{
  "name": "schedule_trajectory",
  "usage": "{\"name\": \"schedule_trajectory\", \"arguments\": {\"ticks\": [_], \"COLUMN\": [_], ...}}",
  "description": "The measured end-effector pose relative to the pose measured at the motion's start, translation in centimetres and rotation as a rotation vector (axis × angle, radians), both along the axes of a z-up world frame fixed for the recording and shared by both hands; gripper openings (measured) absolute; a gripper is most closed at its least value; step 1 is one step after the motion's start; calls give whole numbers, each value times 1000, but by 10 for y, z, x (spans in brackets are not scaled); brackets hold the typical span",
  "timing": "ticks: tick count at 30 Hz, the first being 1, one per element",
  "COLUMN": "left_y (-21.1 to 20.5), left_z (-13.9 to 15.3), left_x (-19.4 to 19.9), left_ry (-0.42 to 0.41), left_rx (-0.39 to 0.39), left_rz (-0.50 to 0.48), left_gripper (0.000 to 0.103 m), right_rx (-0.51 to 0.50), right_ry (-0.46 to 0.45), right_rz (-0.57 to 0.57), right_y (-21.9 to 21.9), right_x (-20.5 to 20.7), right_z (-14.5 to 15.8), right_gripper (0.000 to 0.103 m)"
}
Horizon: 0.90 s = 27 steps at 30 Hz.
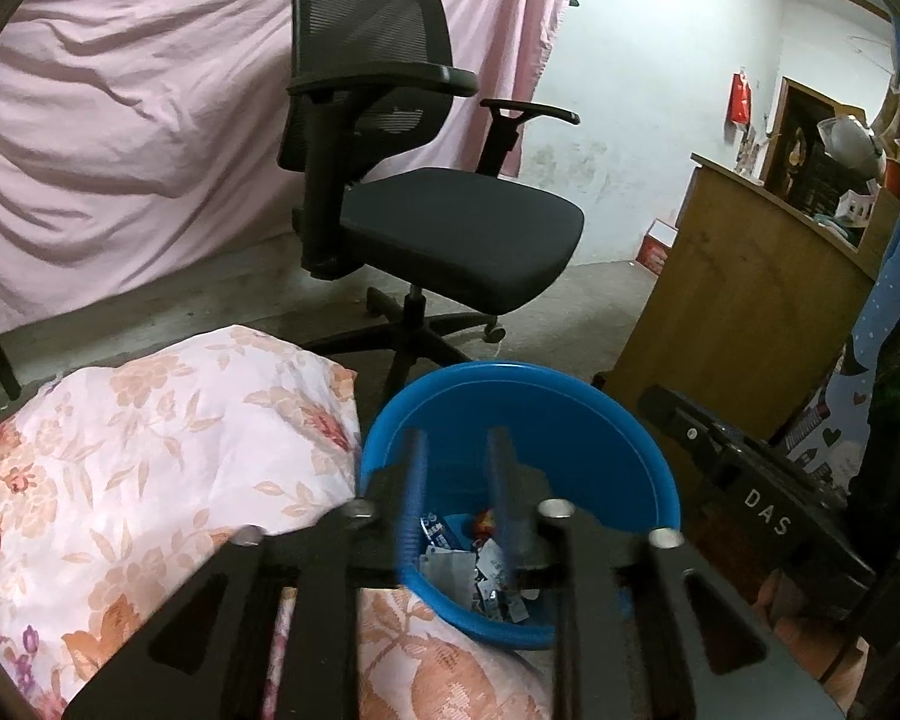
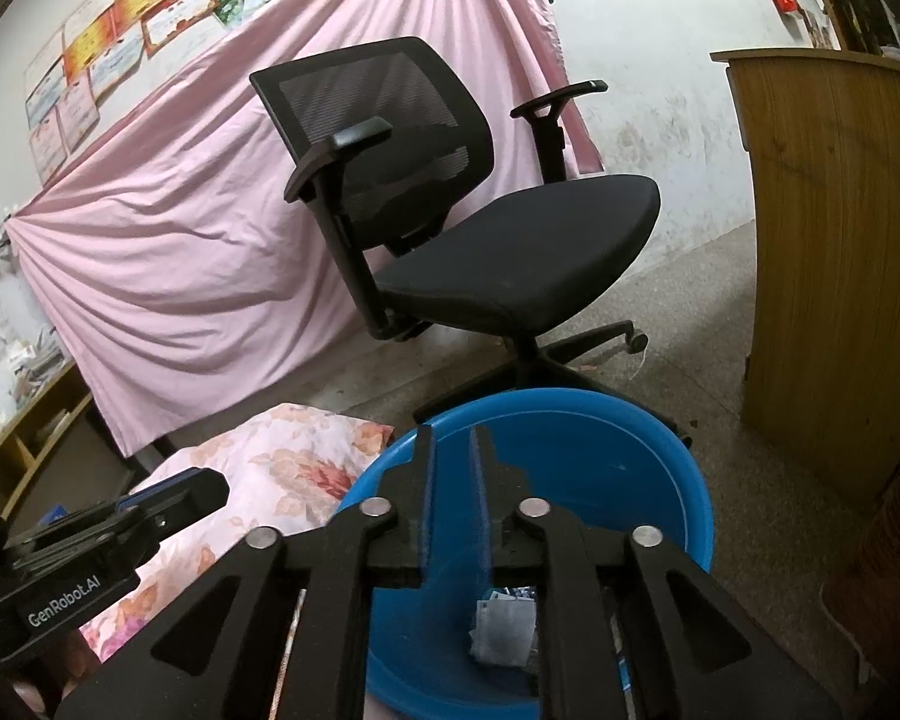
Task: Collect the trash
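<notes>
Trash (image 1: 486,576) lies in basin (image 1: 570,414) beneath both tongs (image 1: 456,450).

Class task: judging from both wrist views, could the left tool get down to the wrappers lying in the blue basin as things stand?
Probably yes. The left tool hangs above the blue basin, whose open top is uncovered, and the wrappers lie exposed at the bottom. Its fingers stand apart with nothing between them. The right tool hovers over the same basin and could crowd it.

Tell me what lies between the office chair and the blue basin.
Only bare concrete floor separates the office chair from the blue basin; the right wrist view shows it best.
</notes>
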<state>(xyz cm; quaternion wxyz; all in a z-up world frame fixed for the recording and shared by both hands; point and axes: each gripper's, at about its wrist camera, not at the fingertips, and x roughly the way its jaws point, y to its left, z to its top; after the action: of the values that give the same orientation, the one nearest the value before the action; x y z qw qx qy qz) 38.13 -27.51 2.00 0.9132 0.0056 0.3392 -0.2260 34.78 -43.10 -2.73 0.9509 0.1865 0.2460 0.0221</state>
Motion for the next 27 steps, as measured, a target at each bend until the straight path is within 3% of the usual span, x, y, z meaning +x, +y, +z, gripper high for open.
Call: {"name": "schedule_trajectory", "arguments": {"ticks": [1, 4, 6, 8, 10, 13, 14, 15, 19, 23, 27], "left_y": [3, 14, 21, 31, 44, 60, 66, 71, 94, 110, 125], "left_z": [1, 6, 8, 11, 13, 16, 16, 16, 16, 19, 23], "left_x": [-1, -5, -7, -11, -16, -24, -26, -28, -39, -56, -81], "left_ry": [-8, -27, -31, -48, -77, -111, -120, -125, -138, -170, -204], "left_rx": [-4, -16, -13, -17, -36, -52, -58, -64, -82, -68, -58], "left_rz": [11, 42, 66, 103, 148, 221, 249, 270, 328, 339, 343], "left_gripper": [36, 39, 48, 70, 84, 97, 98, 98, 99, 99, 99], "right_rx": [1, -10, -24, -34, -38, -52, -57, -62, -90, -121, -150], "right_ry": [-6, -15, -22, -30, -42, -55, -63, -75, -99, -151, -191], "right_rz": [0, 4, 3, 3, 3, 3, 4, 5, 20, 29, 40], "right_y": [1, 6, 9, 13, 16, 21, 22, 24, 33, 44, 61], "right_x": [-1, -4, -6, -7, -9, -11, -12, -14, -22, -40, -59], "right_z": [2, 7, 9, 10, 13, 15, 16, 18, 23, 32, 44], "right_gripper": [23, 27, 34, 46, 51, 68, 78, 82, 87, 103, 103]}}
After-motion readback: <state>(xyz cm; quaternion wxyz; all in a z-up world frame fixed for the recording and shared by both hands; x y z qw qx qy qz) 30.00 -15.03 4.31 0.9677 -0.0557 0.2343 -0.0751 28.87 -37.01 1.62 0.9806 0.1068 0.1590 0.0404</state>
